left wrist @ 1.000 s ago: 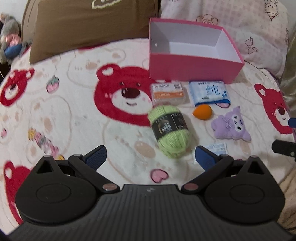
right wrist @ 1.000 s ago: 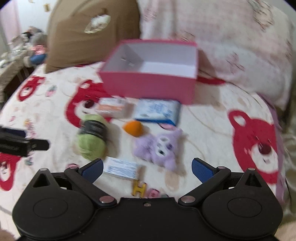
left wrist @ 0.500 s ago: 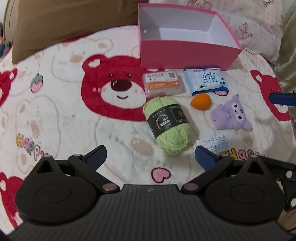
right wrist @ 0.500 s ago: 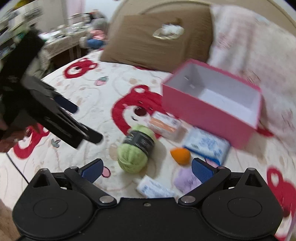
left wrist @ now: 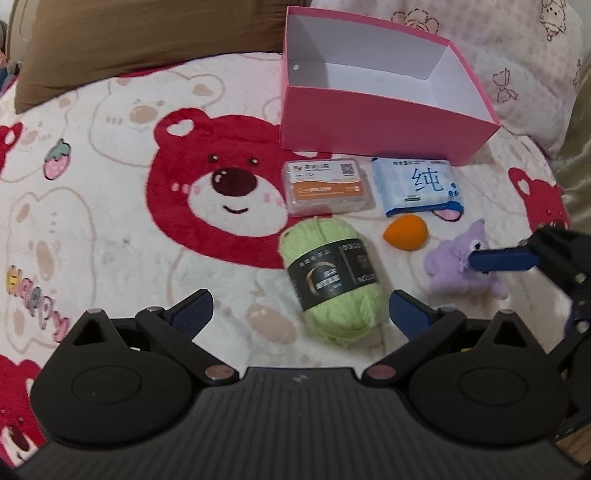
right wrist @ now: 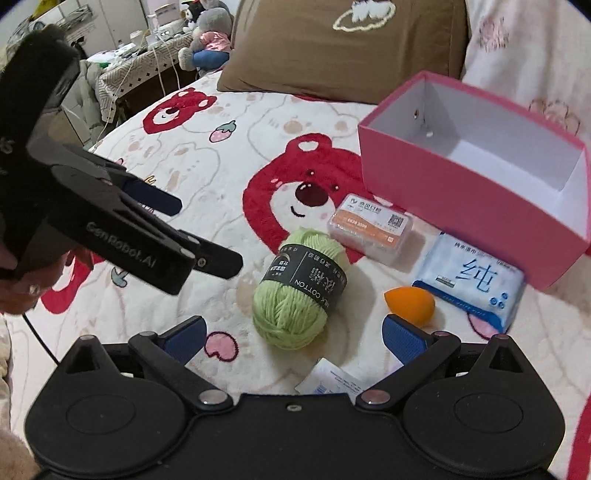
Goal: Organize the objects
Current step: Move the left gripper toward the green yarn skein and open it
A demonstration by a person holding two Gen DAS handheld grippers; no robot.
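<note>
a bear-print blanket (left wrist: 110,206) carries an empty pink box (left wrist: 369,122) near its far edge. both grippers, left gripper (left wrist: 299,310) and right gripper (right wrist: 291,332), hover spread; the yarn (right wrist: 295,295) lies mid-blanket, best pinched across its band.

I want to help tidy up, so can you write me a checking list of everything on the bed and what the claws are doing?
Surface: bear-print blanket on a bed.
Job's things: pink box open and empty; green yarn ball, clear floss box, blue wipes pack, orange sponge, purple plush toy and a small white packet lie on the blanket in front of the box.
Clutter: nothing seen.
Claws: left claw open, empty, near the yarn; right claw open, empty, low by the plush toy.
Cables: a black cable beside the left hand; white cords hang by a desk.
Surroundings: brown pillow, pink patterned pillow, stuffed toys on the desk.
</note>
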